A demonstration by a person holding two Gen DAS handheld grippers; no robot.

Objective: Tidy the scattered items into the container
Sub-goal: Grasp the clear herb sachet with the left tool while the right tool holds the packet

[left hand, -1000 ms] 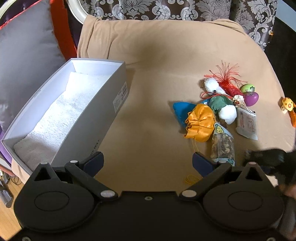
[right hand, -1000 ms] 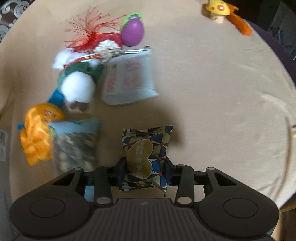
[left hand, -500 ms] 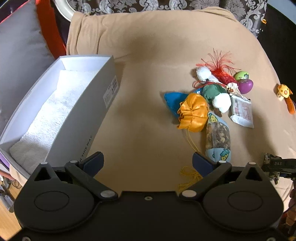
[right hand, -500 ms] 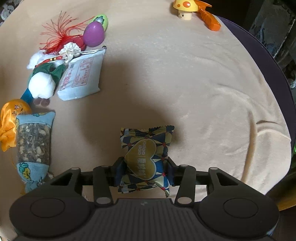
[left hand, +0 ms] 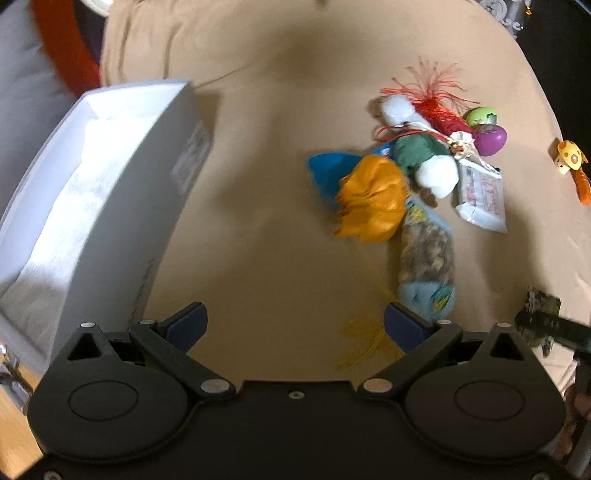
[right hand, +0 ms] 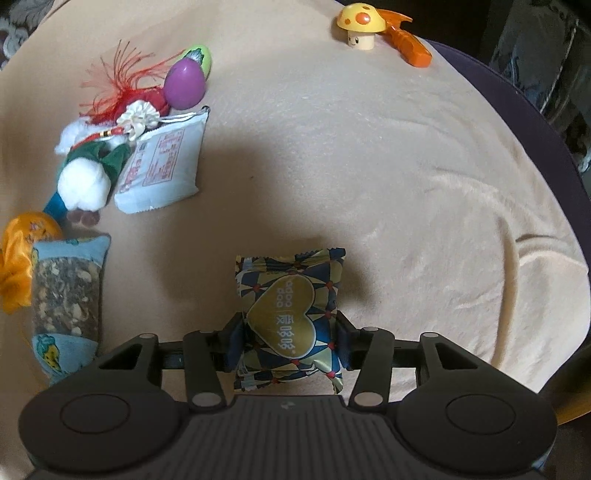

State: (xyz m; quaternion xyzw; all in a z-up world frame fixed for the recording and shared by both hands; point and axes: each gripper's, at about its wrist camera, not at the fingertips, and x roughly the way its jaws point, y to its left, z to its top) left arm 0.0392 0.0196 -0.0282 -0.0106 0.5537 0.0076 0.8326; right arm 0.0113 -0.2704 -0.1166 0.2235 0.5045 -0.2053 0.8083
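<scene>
My right gripper (right hand: 288, 343) has a blue-and-gold patterned packet (right hand: 288, 295) between its pads, just above the beige blanket; its jaws are opening but the pads still touch the packet's sides. My left gripper (left hand: 295, 319) is open and holds nothing, hovering over the blanket between the white box (left hand: 147, 221) and the pile. The pile holds an orange satin pouch (left hand: 373, 199), a see-through snack bag (left hand: 426, 258), a green-and-white plush (left hand: 424, 158), a white sachet (left hand: 482, 195) and a purple egg (left hand: 491, 138). The pouch's yellow tassel (left hand: 365, 339) lies by my left gripper's right finger.
The box is lined with a white towel (left hand: 74, 206) and stands at the left. A yellow mushroom toy (right hand: 360, 22) and an orange piece (right hand: 408, 46) lie near the blanket's far right edge. A grey cushion (left hand: 29, 74) is behind the box.
My left gripper moved closer to the pile and tilted down. My right gripper carried the packet rightwards away from the pile, then stopped, and its jaws widened slightly.
</scene>
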